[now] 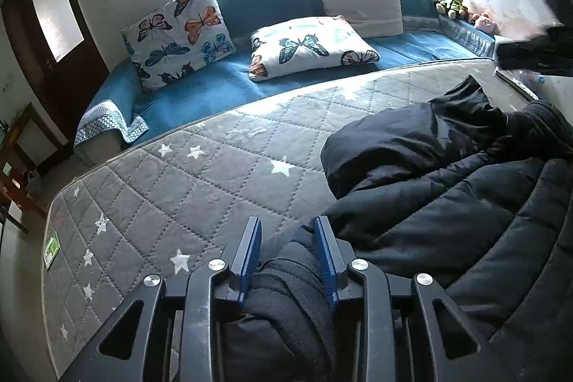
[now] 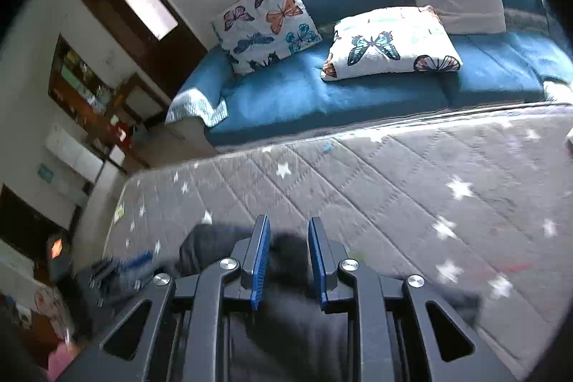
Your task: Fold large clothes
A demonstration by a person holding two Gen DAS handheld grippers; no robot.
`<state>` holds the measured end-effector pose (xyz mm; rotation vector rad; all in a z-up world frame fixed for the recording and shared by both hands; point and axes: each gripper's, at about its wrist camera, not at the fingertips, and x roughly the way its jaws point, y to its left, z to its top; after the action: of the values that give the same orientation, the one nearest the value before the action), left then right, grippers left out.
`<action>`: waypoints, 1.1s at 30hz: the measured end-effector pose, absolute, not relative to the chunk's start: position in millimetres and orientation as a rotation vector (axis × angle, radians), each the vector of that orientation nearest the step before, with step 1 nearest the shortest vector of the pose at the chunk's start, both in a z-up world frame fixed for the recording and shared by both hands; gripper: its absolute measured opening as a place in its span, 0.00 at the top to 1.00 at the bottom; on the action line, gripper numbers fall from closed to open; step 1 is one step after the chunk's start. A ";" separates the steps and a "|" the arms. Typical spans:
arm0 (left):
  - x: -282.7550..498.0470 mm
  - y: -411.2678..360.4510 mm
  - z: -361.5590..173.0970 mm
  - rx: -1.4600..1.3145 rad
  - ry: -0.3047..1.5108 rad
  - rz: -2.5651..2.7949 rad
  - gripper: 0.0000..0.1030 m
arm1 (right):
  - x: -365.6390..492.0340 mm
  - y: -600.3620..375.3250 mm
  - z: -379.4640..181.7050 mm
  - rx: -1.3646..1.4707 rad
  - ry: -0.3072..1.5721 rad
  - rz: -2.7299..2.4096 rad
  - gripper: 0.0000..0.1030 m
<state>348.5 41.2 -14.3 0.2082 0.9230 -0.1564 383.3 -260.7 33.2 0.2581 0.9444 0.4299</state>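
Note:
A black quilted jacket lies bunched on the right of the grey star-patterned mattress. My left gripper is low at the jacket's near end. A thick roll of black fabric fills the gap between the blue pads and touches both. In the right wrist view, my right gripper hangs over dark, blurred jacket fabric spread on the mattress. Its jaws stand slightly apart. Fabric shows between them, with no visible pinch. The left gripper shows as a blurred shape with blue pads at the lower left.
A blue sofa runs along the mattress's far side under the window, with two butterfly cushions and a white one. Soft toys sit at its right end. A dark door and shelves stand to the left.

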 end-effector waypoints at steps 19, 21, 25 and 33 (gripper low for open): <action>366.3 57.9 -32.3 0.139 0.981 -0.089 0.41 | 363.2 -279.5 -51.1 0.042 0.971 0.319 0.79; 365.6 59.7 -30.6 0.137 0.977 -0.078 0.39 | 361.7 -275.4 -48.3 0.021 0.970 0.313 0.79; 351.6 63.2 -8.0 0.123 0.928 -0.058 0.39 | 356.1 -277.5 -34.6 0.037 0.960 0.310 0.78; 279.8 61.2 60.4 0.081 0.820 -0.099 0.39 | 311.1 -253.9 10.5 0.019 0.929 0.391 0.76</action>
<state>279.8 61.2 60.4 0.0808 0.8202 -0.0992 311.1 -253.9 10.6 0.0192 0.9289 0.3912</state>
